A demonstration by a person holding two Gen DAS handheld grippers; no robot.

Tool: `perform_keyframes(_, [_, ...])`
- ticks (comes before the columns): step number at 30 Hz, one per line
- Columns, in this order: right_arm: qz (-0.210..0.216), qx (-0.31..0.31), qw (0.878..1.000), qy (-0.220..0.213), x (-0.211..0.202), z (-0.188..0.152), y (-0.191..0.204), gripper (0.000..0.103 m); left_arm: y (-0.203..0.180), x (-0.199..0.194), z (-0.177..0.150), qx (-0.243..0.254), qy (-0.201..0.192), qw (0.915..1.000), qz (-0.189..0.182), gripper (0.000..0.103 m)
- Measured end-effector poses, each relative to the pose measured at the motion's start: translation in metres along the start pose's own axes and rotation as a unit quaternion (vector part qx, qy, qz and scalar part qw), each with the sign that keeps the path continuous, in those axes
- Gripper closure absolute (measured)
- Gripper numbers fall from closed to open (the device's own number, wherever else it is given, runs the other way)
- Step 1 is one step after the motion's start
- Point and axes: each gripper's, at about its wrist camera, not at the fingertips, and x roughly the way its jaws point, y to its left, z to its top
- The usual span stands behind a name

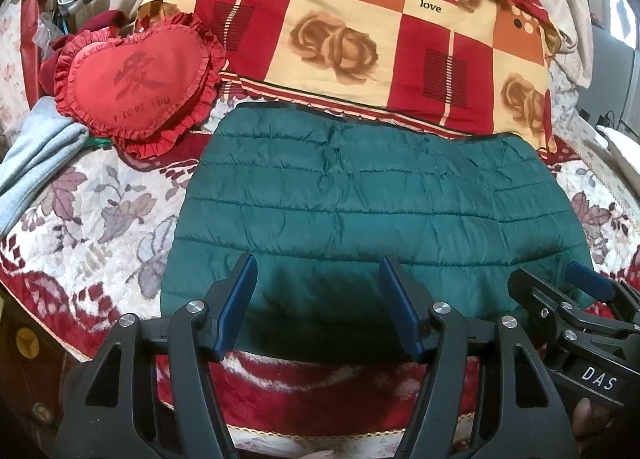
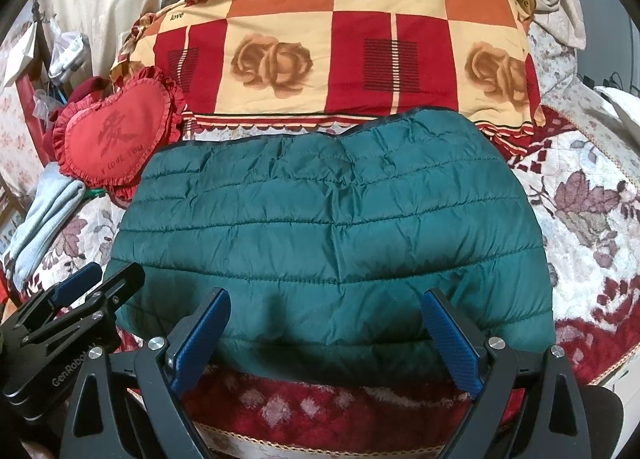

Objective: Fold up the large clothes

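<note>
A dark green quilted jacket [image 1: 360, 211] lies folded into a wide rectangle on the bed, also in the right wrist view [image 2: 332, 227]. My left gripper [image 1: 318, 267] hovers over the jacket's near edge, towards its left half, jaws open with nothing between the blue pads. My right gripper [image 2: 328, 299] hangs over the near edge further right, jaws spread wide and empty. Each gripper shows in the other's view: the right one [image 1: 576, 299] at the lower right, the left one [image 2: 80, 291] at the lower left.
A red and cream floral bedspread [image 1: 92, 219] covers the bed. A checked "love" pillow [image 1: 380, 43] lies behind the jacket, a red heart cushion [image 1: 136, 75] at the back left, and a grey garment [image 1: 36, 163] at the left edge.
</note>
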Motion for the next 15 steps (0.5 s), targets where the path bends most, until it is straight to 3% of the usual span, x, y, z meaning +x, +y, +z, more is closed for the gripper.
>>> perform_keyframes(15, [0.003,0.004,1.000,0.002,0.0029,-0.0008,0.0003,0.008,-0.0005,-0.0006,-0.0004,0.000,-0.004,1.0000,0.001,0.039])
